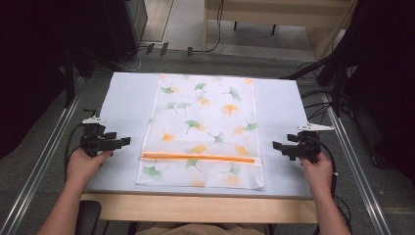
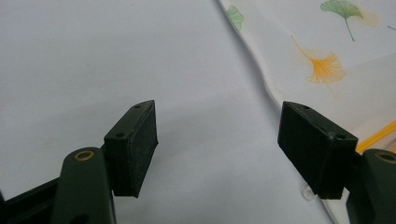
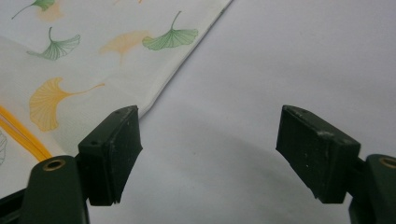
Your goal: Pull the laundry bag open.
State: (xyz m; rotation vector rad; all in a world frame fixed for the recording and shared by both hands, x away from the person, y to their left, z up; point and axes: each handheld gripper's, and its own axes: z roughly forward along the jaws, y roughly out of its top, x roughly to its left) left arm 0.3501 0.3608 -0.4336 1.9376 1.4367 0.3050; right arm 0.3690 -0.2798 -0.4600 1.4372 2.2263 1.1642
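Black tongs, brass rivets, trailing cables.

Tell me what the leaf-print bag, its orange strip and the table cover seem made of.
Bag: thin white fabric, probably fine mesh, matte; a faint weave shows and it lies limp. Strip: likely a zipper with orange tape; teeth too small to tell. Cover: smooth, matte pale sheet, perhaps plastic or paper.
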